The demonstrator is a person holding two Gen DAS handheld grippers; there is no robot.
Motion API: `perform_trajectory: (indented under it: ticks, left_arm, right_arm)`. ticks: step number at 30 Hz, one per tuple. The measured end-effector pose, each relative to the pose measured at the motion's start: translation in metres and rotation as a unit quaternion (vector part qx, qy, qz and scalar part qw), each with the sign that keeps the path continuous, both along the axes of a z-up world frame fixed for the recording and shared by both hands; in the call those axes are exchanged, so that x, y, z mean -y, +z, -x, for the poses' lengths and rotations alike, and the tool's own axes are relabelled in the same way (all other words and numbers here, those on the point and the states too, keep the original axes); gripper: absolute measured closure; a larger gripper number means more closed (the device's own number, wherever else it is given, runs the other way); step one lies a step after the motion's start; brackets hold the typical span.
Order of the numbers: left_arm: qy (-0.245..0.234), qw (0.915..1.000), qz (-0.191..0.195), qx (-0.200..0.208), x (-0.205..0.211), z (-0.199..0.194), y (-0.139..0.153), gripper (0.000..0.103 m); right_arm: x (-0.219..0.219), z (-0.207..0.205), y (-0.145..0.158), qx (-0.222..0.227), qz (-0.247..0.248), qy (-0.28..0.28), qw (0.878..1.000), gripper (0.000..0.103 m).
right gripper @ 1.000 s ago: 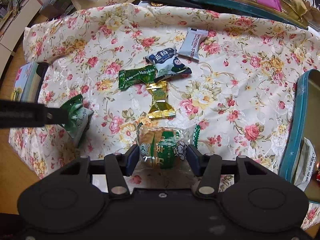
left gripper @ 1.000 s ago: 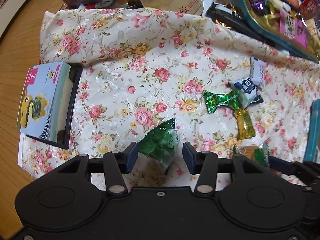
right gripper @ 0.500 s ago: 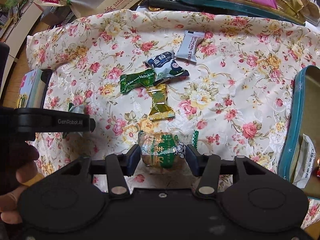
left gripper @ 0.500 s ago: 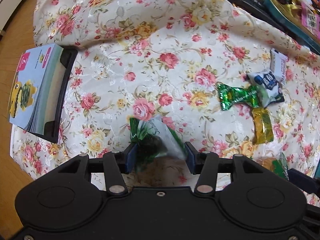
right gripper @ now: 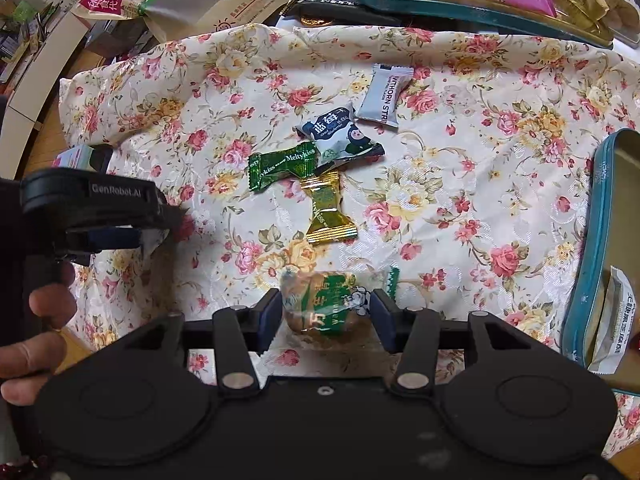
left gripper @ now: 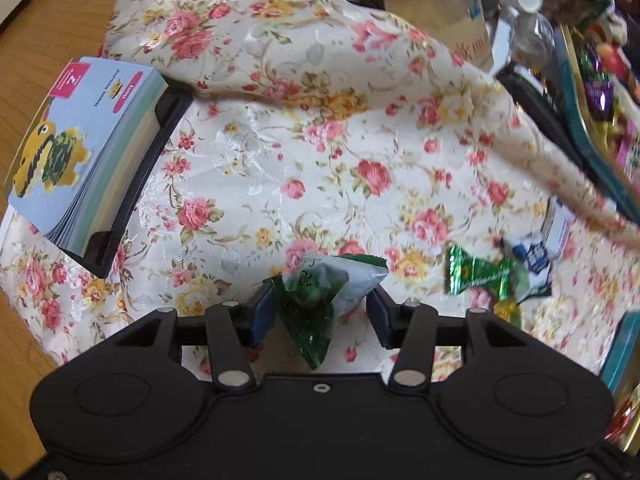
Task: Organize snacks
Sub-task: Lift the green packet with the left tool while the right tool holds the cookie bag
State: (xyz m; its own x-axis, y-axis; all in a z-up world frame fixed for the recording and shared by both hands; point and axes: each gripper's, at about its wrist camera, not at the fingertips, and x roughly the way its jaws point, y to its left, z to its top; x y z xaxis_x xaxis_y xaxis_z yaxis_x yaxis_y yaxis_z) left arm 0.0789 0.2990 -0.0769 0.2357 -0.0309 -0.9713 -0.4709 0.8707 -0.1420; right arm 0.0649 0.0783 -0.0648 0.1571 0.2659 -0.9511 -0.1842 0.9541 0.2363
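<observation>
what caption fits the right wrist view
Right gripper fingers closing around a wrapped pastry on the floral cloth.

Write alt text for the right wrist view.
The right tongs, jaws just closing, straddle a clear-wrapped pastry on a floral cloth. Beyond lie four wrapped candies; a teal tin sits right, and the left tongs enter from the left.

Both grippers point steeply down. The left gripper (left gripper: 320,314) holds its jaws apart; the right gripper's (right gripper: 325,316) jaws have just been closing, a hand (right gripper: 34,344) behind the left.
</observation>
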Motion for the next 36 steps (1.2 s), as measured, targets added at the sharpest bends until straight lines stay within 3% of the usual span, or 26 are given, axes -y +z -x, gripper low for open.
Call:
perform_trajectory:
  ticks: [6,10,12,17,20,23,27,31,36]
  left_arm:
    - [0.024,0.9997,0.002,-0.008,-0.003,-0.002,-0.004,0.042]
    - [0.006,0.9998,-0.002,-0.018,0.004,-0.007,-0.013,0.042]
    - [-0.003,0.9997,-0.005,-0.025,0.005,-0.010,-0.018,0.042]
    - [-0.018,0.9983,-0.050,-0.024,0.014,-0.020,-0.025,0.033]
    - [-0.025,0.9972,-0.066,-0.026,0.019,-0.023,-0.026,0.030]
    - [-0.029,0.9973,-0.062,-0.024,0.016,-0.023,-0.028,0.036]
    - [-0.041,0.9966,-0.069,-0.020,0.026,-0.025,-0.022,0.057]
    - [-0.047,0.9968,-0.059,-0.025,0.026,-0.020,-0.017,0.059]
    - [-0.052,0.9970,-0.047,-0.033,0.032,-0.014,-0.009,0.060]
  right_arm:
    - [0.002,-0.001,0.000,-0.002,-0.002,-0.006,1.000,0.059]
    - [0.005,-0.004,-0.006,-0.015,0.002,-0.021,1.000,0.059]
    - [0.006,-0.005,-0.010,-0.022,0.007,-0.025,0.999,0.050]
    - [-0.001,-0.002,-0.024,-0.048,0.029,-0.020,0.998,0.046]
    - [-0.008,0.004,-0.029,-0.039,0.039,-0.020,0.998,0.039]
    - [-0.021,0.010,-0.030,-0.020,0.059,-0.003,0.998,0.032]
    - [-0.040,0.020,-0.034,0.014,0.097,0.025,0.995,0.029]
    - [-0.054,0.032,-0.041,0.053,0.137,0.066,0.987,0.027]
    - [-0.048,0.030,-0.038,0.065,0.118,0.064,0.989,0.038]
